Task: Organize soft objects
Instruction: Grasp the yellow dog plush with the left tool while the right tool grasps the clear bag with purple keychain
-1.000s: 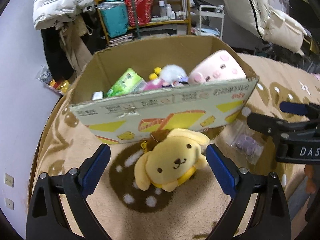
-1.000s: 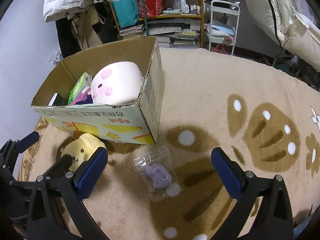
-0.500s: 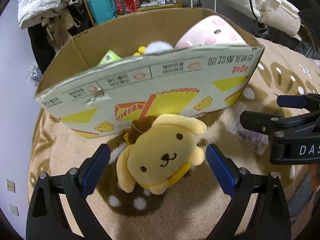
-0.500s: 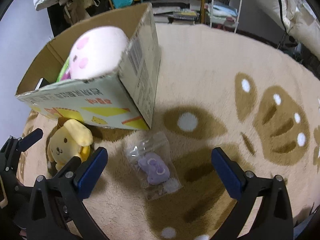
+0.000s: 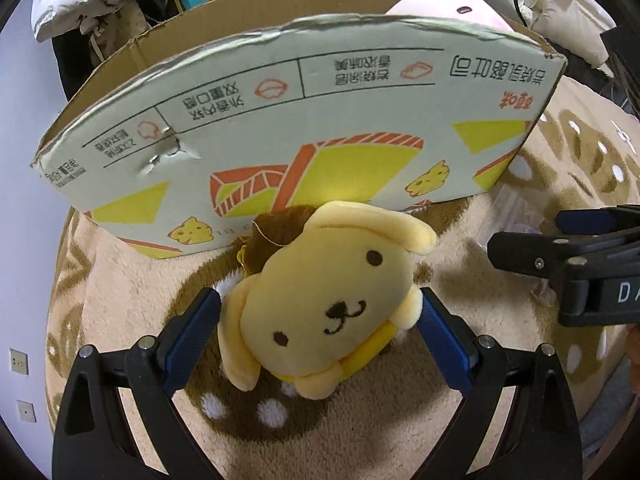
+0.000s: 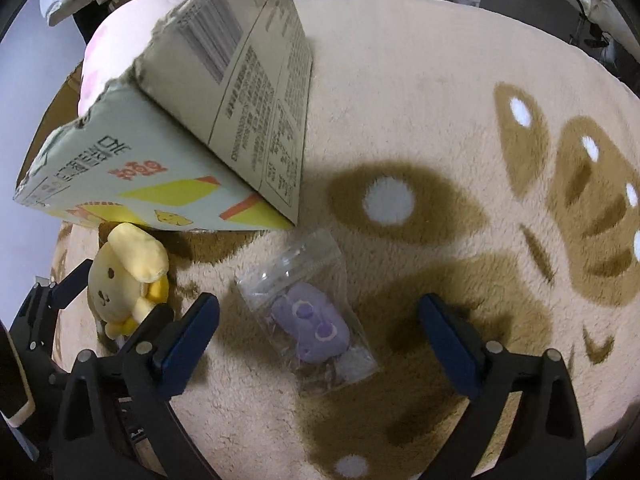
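Plush dog [image 5: 324, 300] was pale yellow, brown beret, black eyes and nose, brighter yellow collar. Cardboard box [image 5: 304, 120] had a pale grey-green face with yellow wedges, orange outlines, black print; side panel plain brown. Pink plush [image 6: 120, 36] showed darker pink spots. Clear bag [image 6: 308, 312] held a lilac toy. Blanket [image 6: 440, 120] was cream, brown patches, white dots. Gripper pads [image 5: 192, 332] were blue on black.

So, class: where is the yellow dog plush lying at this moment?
The yellow dog plush lies on the rug just in front of the cardboard box, between the open fingers of the left gripper.
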`<action>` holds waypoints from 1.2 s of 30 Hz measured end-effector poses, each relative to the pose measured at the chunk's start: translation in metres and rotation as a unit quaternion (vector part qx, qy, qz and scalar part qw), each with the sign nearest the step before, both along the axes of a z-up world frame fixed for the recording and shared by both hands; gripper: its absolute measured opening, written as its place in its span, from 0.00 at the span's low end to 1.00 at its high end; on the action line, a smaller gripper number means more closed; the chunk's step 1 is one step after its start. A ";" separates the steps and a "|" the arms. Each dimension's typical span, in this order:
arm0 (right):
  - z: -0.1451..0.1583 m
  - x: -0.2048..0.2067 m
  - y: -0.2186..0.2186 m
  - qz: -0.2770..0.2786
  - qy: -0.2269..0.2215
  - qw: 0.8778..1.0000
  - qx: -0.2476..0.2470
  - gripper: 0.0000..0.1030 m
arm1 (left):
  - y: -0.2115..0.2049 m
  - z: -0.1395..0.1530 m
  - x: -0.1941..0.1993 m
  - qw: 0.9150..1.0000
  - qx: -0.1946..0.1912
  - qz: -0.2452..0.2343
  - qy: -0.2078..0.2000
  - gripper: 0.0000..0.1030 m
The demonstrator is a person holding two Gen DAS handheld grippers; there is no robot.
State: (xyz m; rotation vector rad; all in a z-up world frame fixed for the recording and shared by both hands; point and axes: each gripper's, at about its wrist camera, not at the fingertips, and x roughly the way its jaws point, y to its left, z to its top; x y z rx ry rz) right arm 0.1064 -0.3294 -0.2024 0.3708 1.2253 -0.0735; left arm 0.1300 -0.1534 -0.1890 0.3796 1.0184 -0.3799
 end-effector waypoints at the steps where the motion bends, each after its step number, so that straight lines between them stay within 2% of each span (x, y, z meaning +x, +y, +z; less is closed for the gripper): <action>1: 0.000 0.002 0.001 0.000 0.000 1.000 -0.001 1.00 | 0.000 -0.001 0.001 1.000 0.000 0.000 0.001 0.93; 8: -0.008 0.009 0.010 0.010 0.005 1.000 -0.014 1.00 | 0.002 -0.012 0.014 1.000 -0.012 0.007 0.013 0.93; 15: -0.012 0.009 0.019 0.013 0.009 1.000 -0.021 0.99 | 0.002 -0.014 0.018 1.000 -0.019 0.007 0.006 0.92; 19: -0.013 0.008 0.020 0.017 0.011 0.999 -0.031 0.93 | 0.007 -0.012 0.018 0.999 -0.031 0.005 0.008 0.85; 24: -0.013 0.007 0.019 0.011 0.012 0.999 -0.037 0.82 | 0.016 -0.009 0.021 0.999 -0.041 0.006 0.011 0.81; 34: -0.014 0.003 0.044 0.041 0.017 0.997 -0.060 0.79 | 0.028 -0.003 0.018 0.999 -0.047 0.016 0.018 0.80; 36: -0.016 0.002 0.045 0.041 0.019 0.997 -0.066 0.70 | 0.034 -0.002 0.020 0.998 -0.051 0.025 0.021 0.79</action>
